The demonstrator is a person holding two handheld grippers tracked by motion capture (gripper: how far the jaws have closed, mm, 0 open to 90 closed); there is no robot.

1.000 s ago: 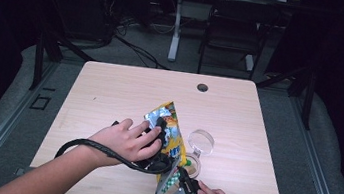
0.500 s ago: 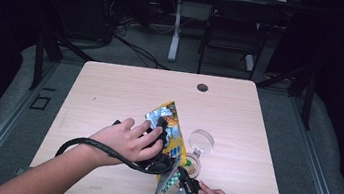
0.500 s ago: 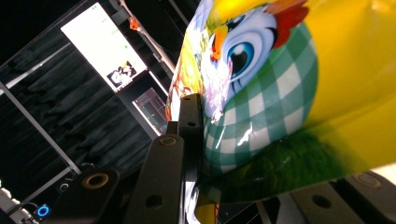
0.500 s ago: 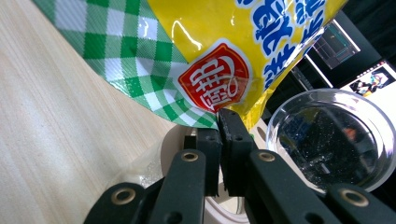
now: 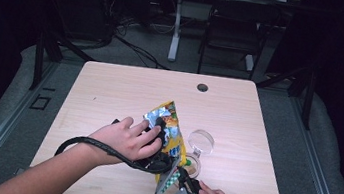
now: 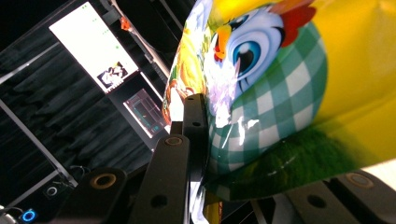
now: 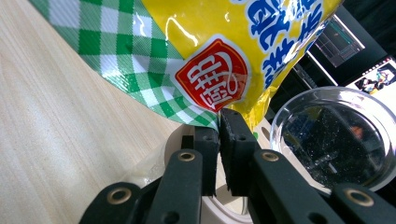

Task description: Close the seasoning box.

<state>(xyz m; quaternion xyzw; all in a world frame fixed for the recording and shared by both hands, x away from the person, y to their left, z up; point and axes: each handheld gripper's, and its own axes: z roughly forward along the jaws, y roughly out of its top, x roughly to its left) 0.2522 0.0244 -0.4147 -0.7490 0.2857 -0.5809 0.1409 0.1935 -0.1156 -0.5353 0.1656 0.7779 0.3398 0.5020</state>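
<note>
High view: a pale wooden table (image 5: 109, 99) carries a yellow snack bag (image 5: 172, 127) near its front edge, held up off the surface between two hand-held tools. Glossy and crinkled, the bag bears a cartoon chicken with a blue eye, a green-and-white check band, a red seal and blue lettering. Its long axis runs from the near edge toward the far side, the silvery top corner raised and pointing away from the person, the checked end low at the front. A hand wraps the left gripper (image 5: 158, 125), whose jaws, just closing further, are clamped on the bag's upper part; in the left gripper view the left gripper (image 6: 219, 154) pinches the film. Right gripper (image 7: 218, 135), jaws nearly together after just easing open slightly, pinches the bag's lower edge. Just beside the bag sit a clear round lid (image 5: 201, 141) and a small round container (image 5: 192, 166).
</note>
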